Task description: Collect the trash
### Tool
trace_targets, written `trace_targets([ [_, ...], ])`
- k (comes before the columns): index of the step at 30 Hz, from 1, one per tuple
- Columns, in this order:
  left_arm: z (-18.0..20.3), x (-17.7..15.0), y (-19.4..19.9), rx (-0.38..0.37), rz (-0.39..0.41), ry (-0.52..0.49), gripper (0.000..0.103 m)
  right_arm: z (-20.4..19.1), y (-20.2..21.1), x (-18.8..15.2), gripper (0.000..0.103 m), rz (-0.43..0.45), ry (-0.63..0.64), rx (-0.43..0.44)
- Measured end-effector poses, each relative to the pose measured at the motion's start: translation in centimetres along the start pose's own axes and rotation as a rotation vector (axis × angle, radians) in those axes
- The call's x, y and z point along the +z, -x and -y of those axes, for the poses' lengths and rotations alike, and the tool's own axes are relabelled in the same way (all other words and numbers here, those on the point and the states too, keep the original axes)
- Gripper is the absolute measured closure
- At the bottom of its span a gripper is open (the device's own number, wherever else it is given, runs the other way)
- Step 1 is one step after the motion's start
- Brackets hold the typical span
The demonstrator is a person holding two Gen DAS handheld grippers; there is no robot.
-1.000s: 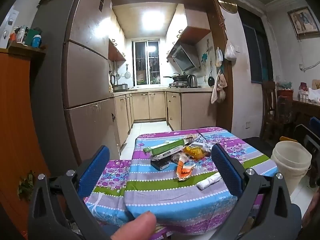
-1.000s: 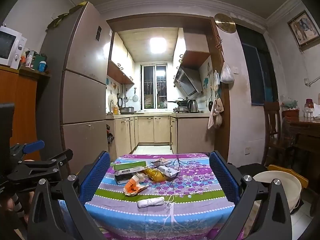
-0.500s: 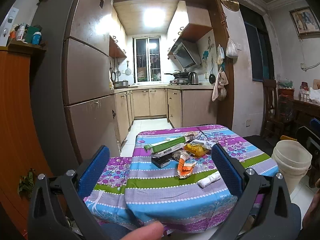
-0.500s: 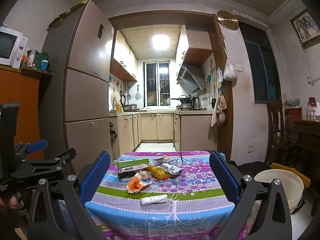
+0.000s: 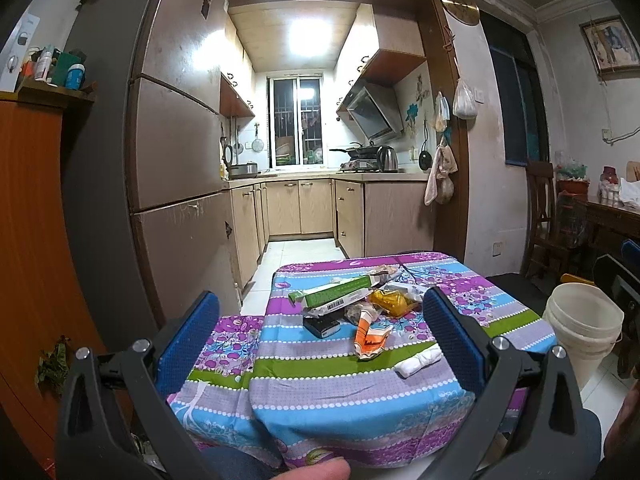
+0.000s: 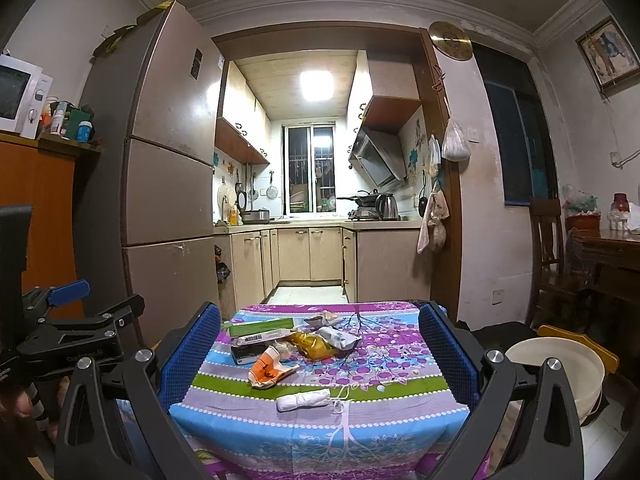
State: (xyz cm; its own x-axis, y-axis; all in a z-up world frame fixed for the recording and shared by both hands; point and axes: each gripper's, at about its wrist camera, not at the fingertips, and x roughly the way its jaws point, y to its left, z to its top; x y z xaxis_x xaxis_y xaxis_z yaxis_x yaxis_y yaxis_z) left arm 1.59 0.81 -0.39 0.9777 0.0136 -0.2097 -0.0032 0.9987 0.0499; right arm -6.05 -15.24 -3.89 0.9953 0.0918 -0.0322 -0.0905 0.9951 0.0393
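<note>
Left wrist view: the left gripper (image 5: 320,336) has its blue jaws wide apart, holding nothing. Ahead, on the counter with the striped flower cloth (image 5: 340,384), lie a green flat box (image 5: 332,292), an orange torn wrapper (image 5: 370,336) and a white rolled tissue (image 5: 418,362). A white plastic bucket (image 5: 582,328) stands right of the counter. Right wrist view: the right gripper (image 6: 320,356) is wide apart too, holding nothing, facing the same trash; the white tissue (image 6: 304,399) lies nearest.

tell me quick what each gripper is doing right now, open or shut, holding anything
Left gripper: open, holding nothing, above the near end of the table.
Right gripper: open, holding nothing, also short of the trash.
</note>
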Motion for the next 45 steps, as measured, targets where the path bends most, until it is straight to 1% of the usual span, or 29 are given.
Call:
trace_targets([
  [25, -0.19, 0.00, -0.03, -0.003, 0.000, 0.005, 0.005, -0.05, 0.09, -0.19, 0.004, 0.002, 0.002, 0.003],
  [45, -0.08, -0.19, -0.05, -0.002, 0.001, 0.004, 0.005, 0.00, -0.12, -0.27, 0.004, -0.018, -0.009, 0.022],
])
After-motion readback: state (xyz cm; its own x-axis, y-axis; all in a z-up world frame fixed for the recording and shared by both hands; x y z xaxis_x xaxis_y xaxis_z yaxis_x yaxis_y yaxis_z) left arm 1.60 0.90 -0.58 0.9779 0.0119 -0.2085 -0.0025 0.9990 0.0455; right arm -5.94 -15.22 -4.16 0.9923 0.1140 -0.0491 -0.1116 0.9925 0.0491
